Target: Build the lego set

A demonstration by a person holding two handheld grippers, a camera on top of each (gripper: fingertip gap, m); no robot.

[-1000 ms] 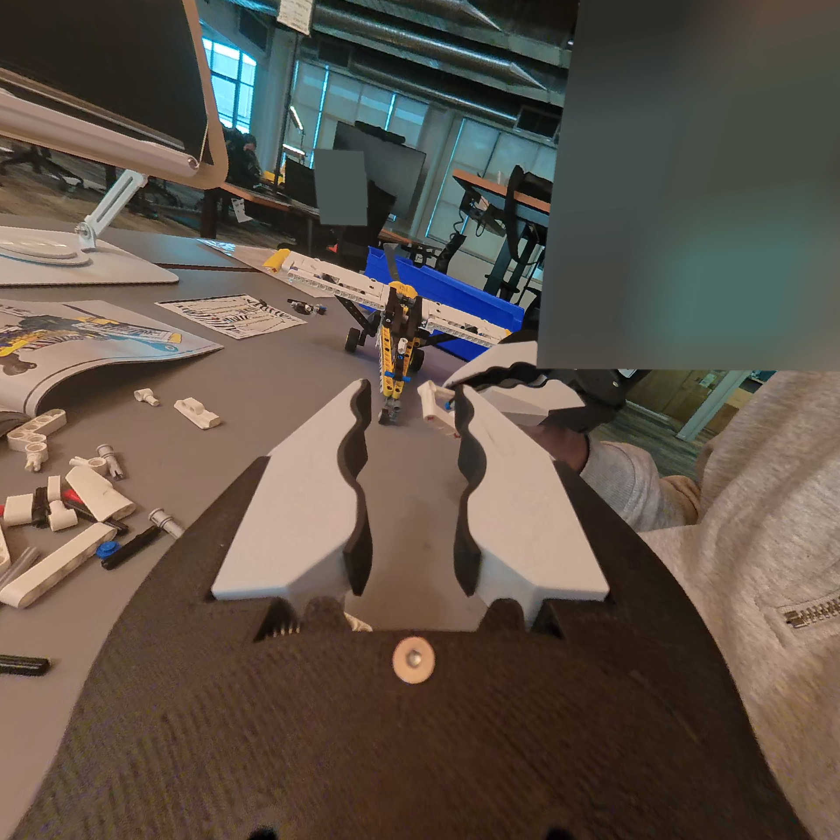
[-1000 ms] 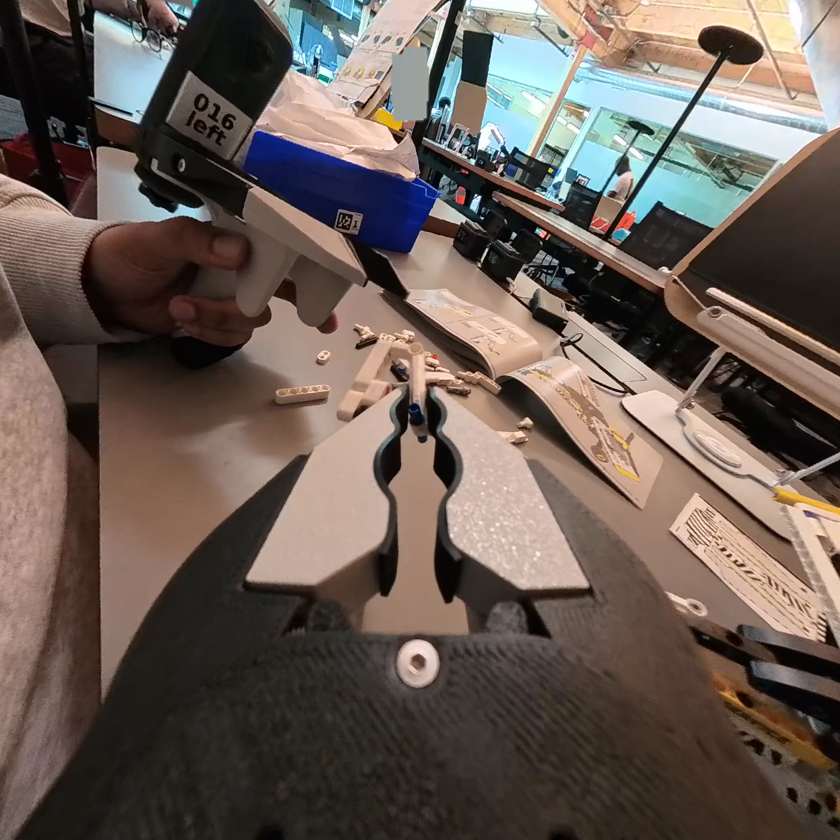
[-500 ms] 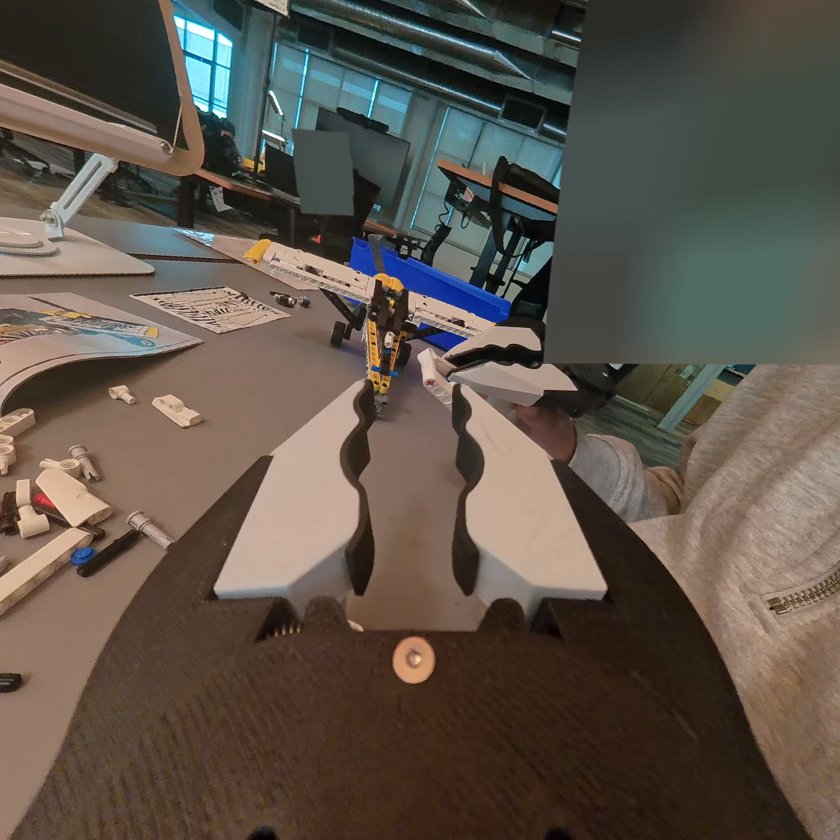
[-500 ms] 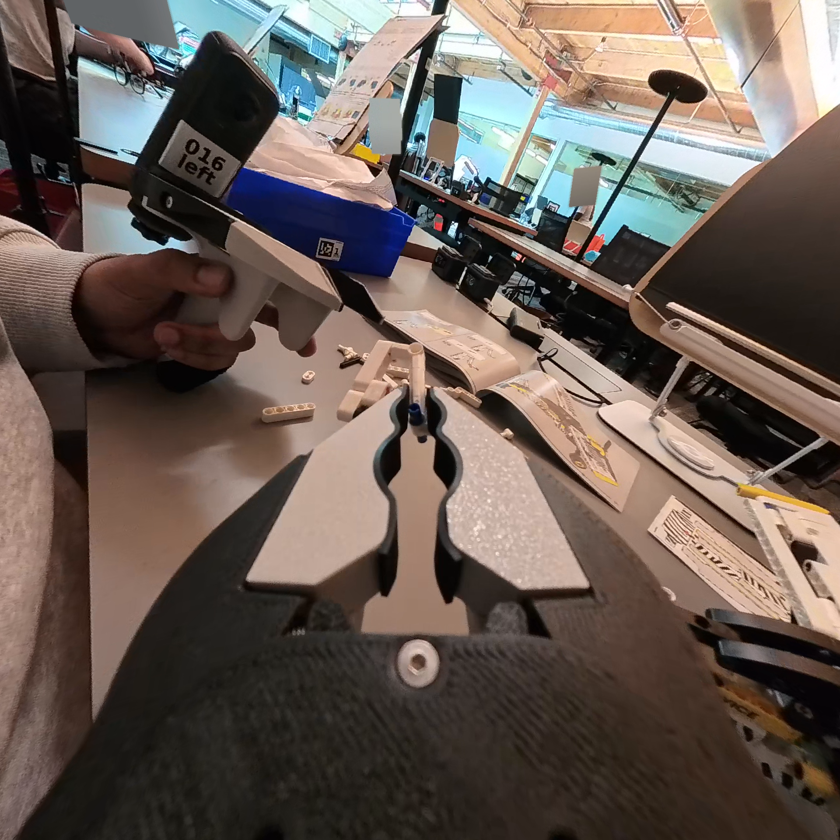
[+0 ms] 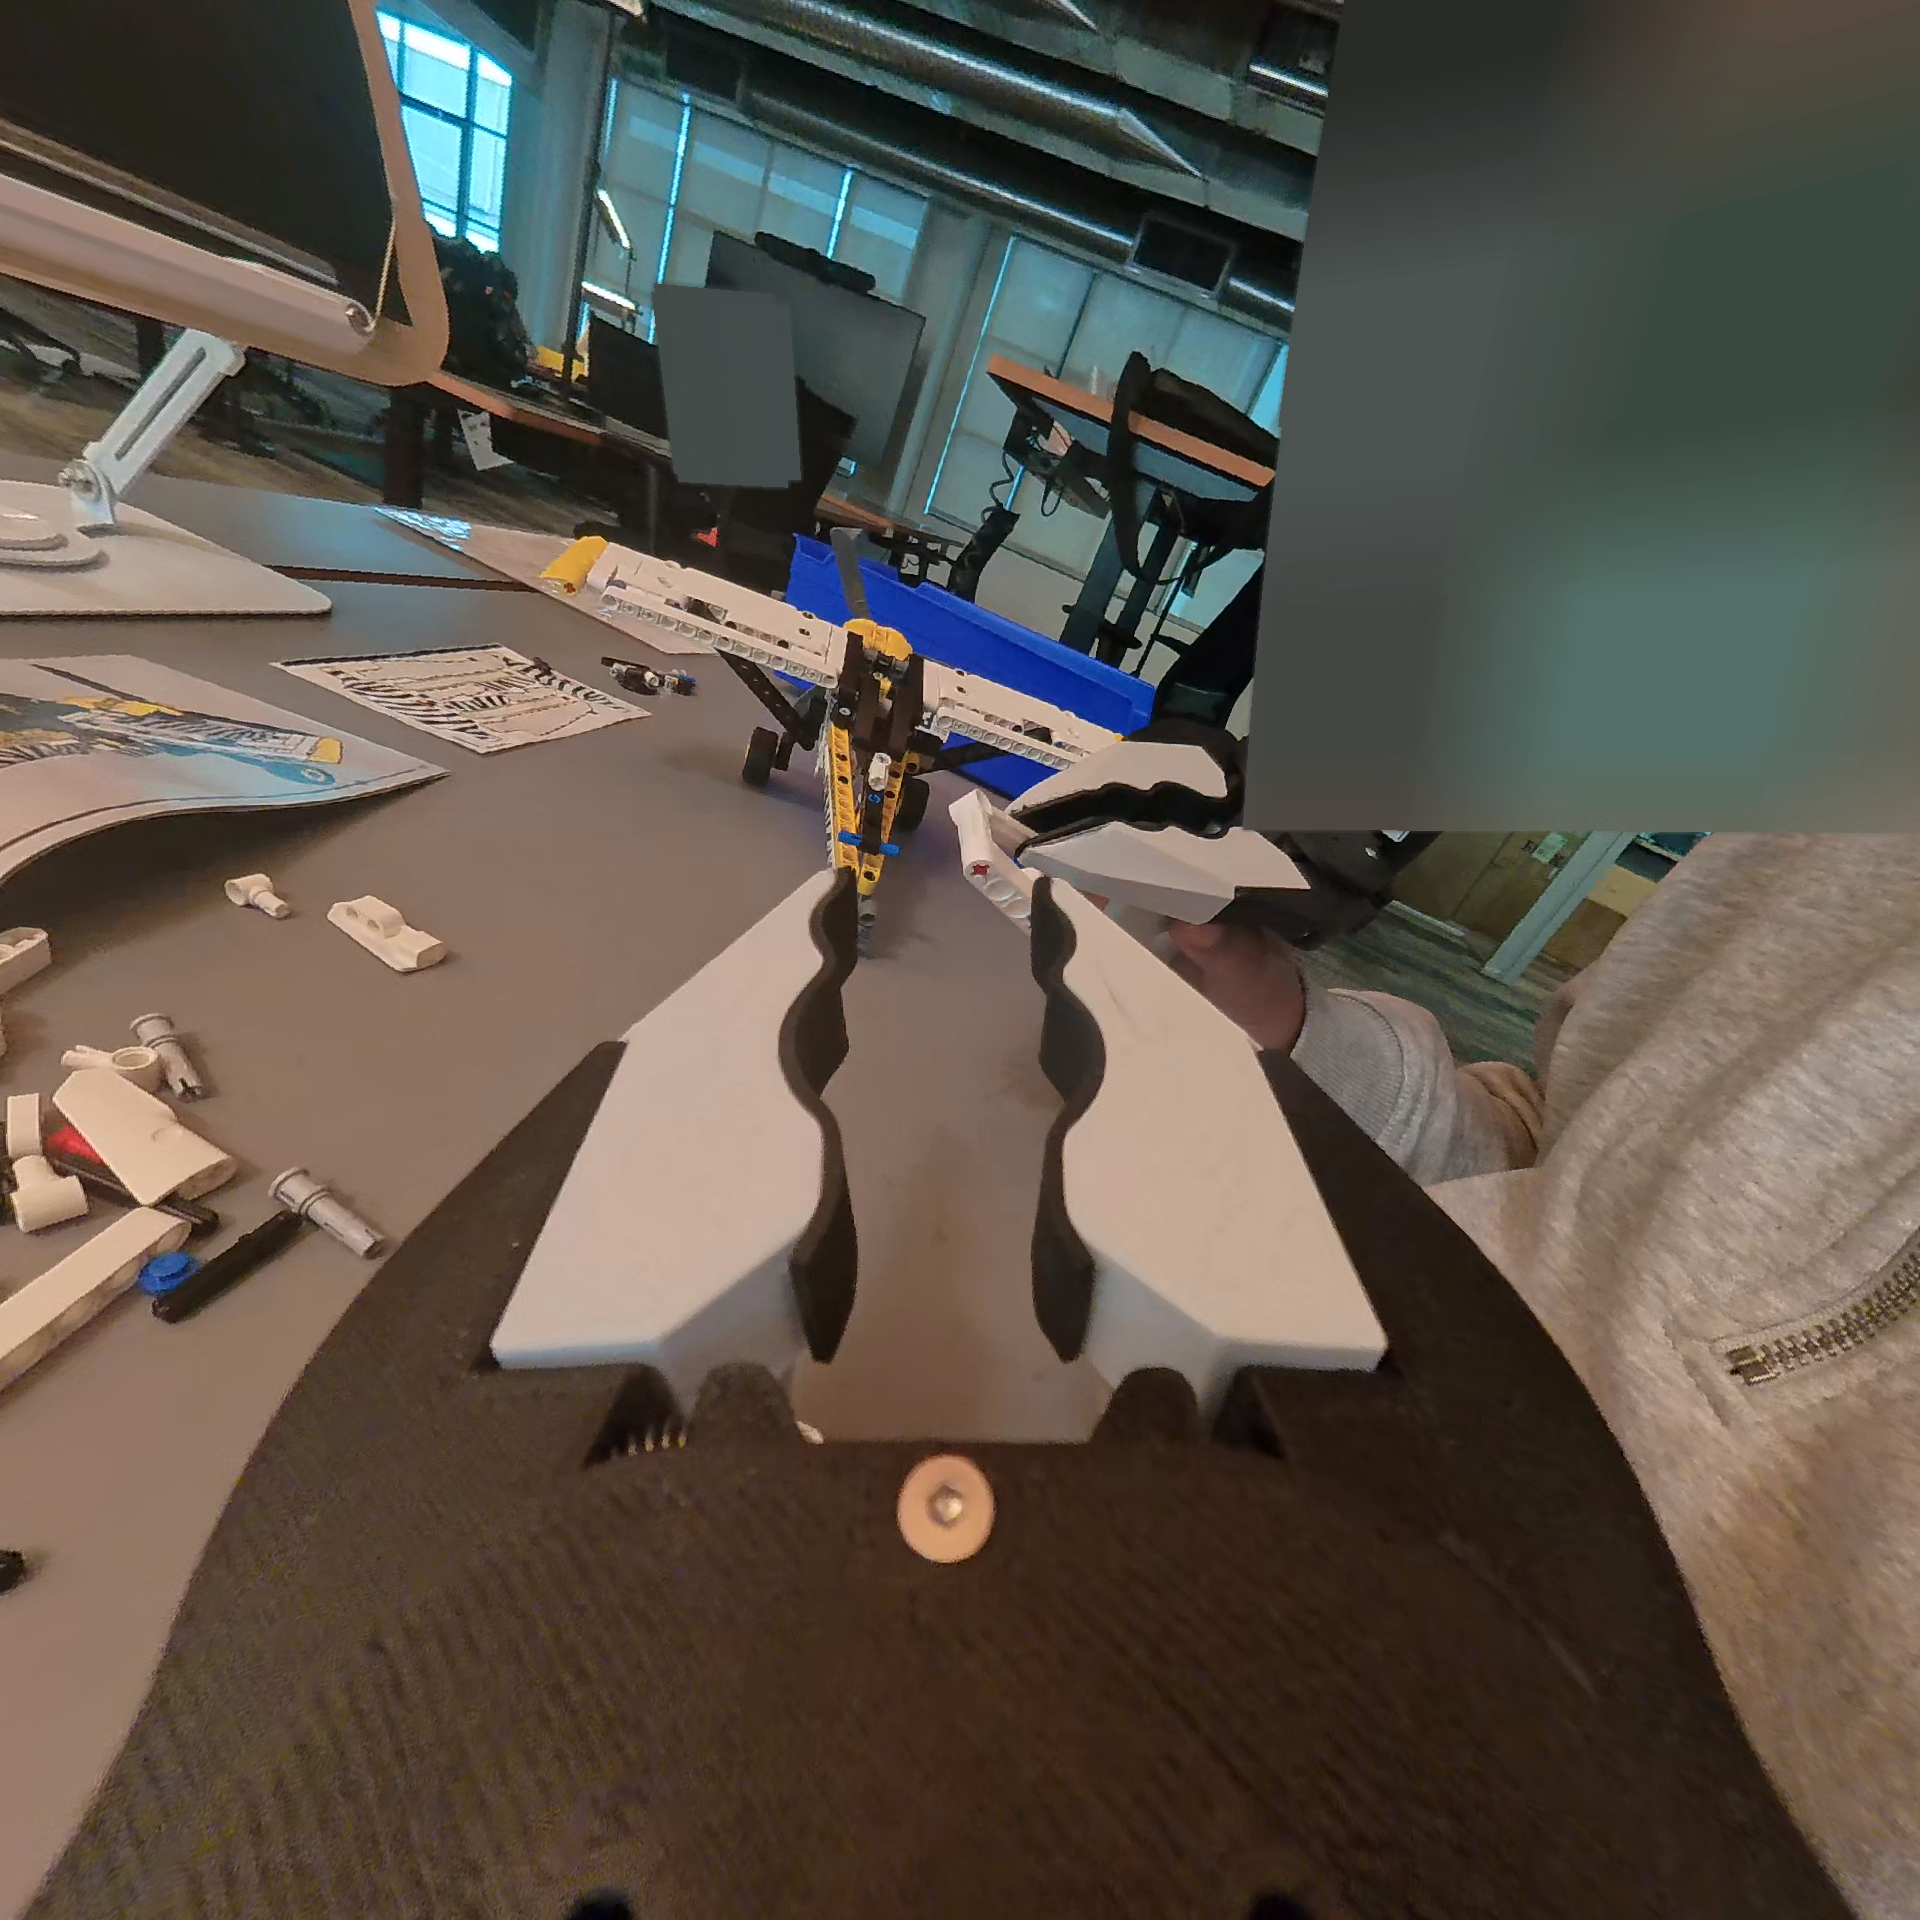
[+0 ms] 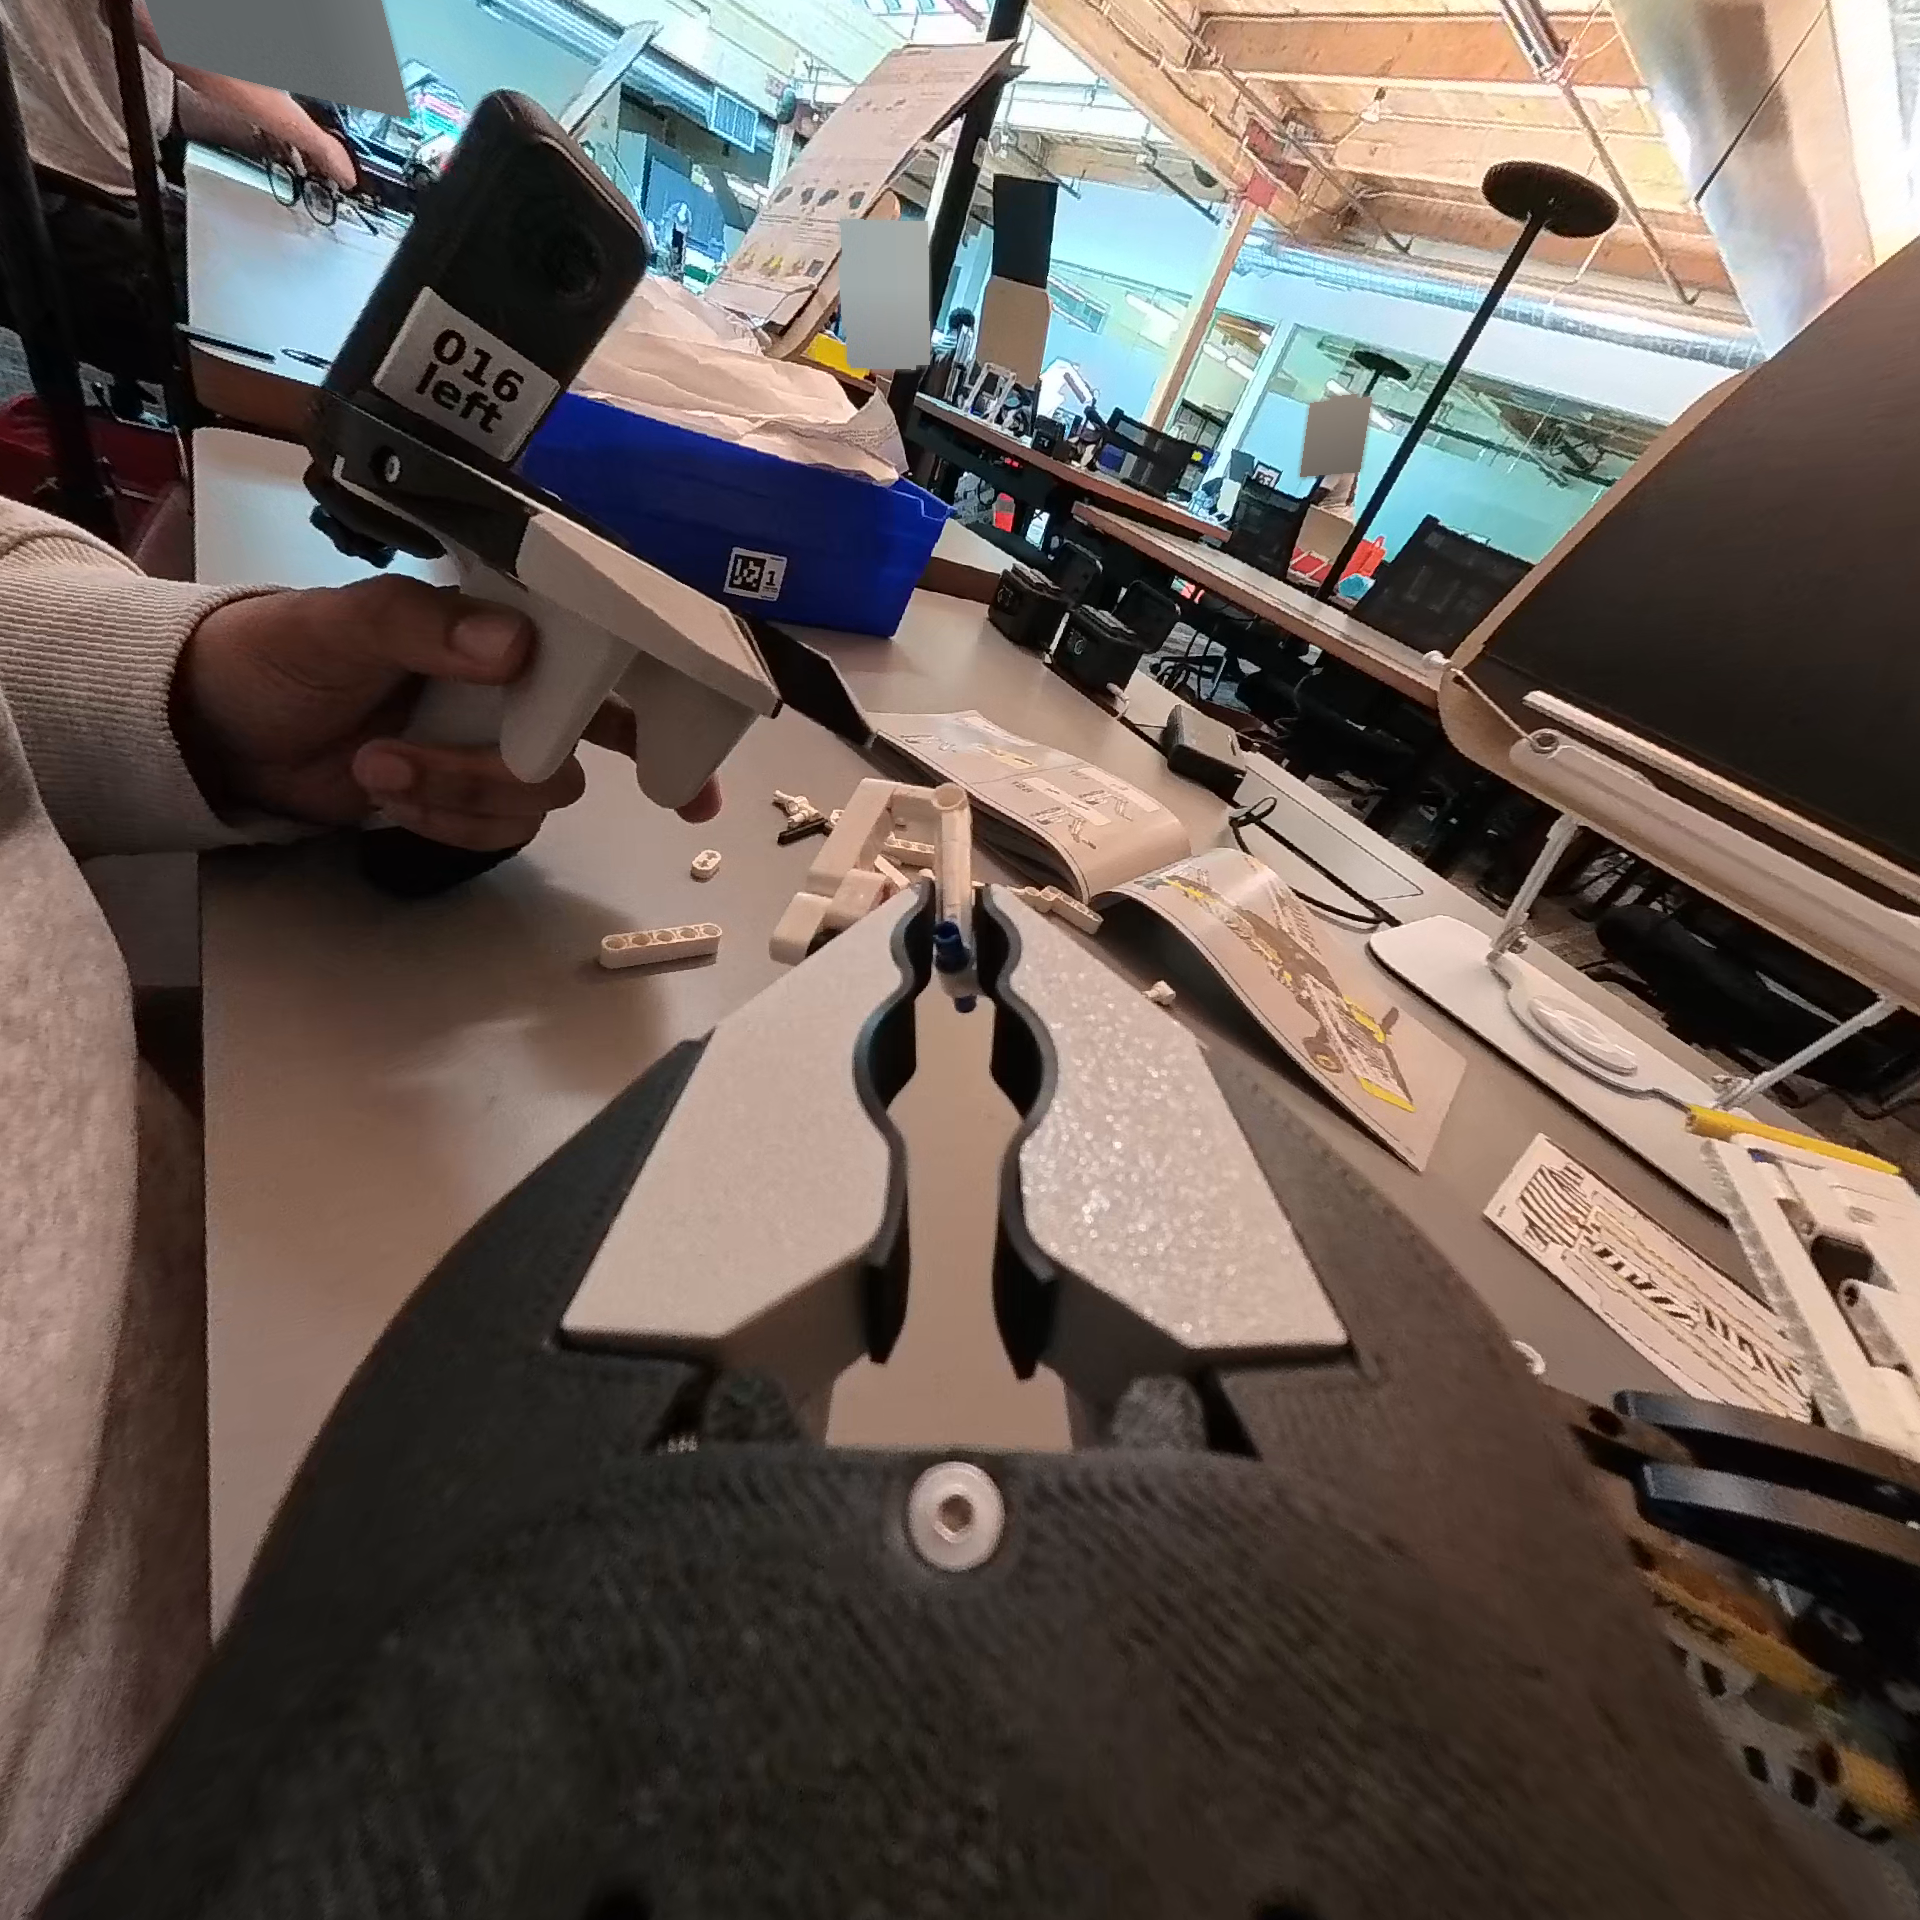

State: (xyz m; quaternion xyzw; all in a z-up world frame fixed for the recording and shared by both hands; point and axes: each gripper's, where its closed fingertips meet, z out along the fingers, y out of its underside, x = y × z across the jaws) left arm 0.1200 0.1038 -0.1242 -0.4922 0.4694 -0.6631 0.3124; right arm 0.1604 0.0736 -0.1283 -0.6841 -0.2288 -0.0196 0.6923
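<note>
The partly built lego plane (image 5: 871,727), yellow and black with a long white wing, stands on the grey table (image 5: 582,883) just beyond my left gripper (image 5: 935,909). The left gripper is open and empty, and it also shows in the right wrist view (image 6: 623,613), held in a hand above the table. My right gripper (image 6: 954,920) is shut on a thin white beam with a blue pin (image 6: 954,883). In the left wrist view the right gripper (image 5: 1049,847) holds this beam (image 5: 982,852) just right of the plane's tail. The plane's wing shows at the right edge of the right wrist view (image 6: 1829,1247).
Loose white, black and blue parts (image 5: 135,1153) lie at the left. More parts (image 6: 862,862) and a white beam (image 6: 660,940) lie ahead in the right view. An open instruction booklet (image 6: 1226,914), a sticker sheet (image 5: 468,691), a blue bin (image 6: 748,520) and a monitor stand (image 5: 135,582) are on the table. The gap from one gripper's tips to the other's is roughly 6 cm.
Both views have shifted slightly. The right gripper has turned a little to the right with the beam, so more of the plane shows at its right edge. Both grips are unchanged.
</note>
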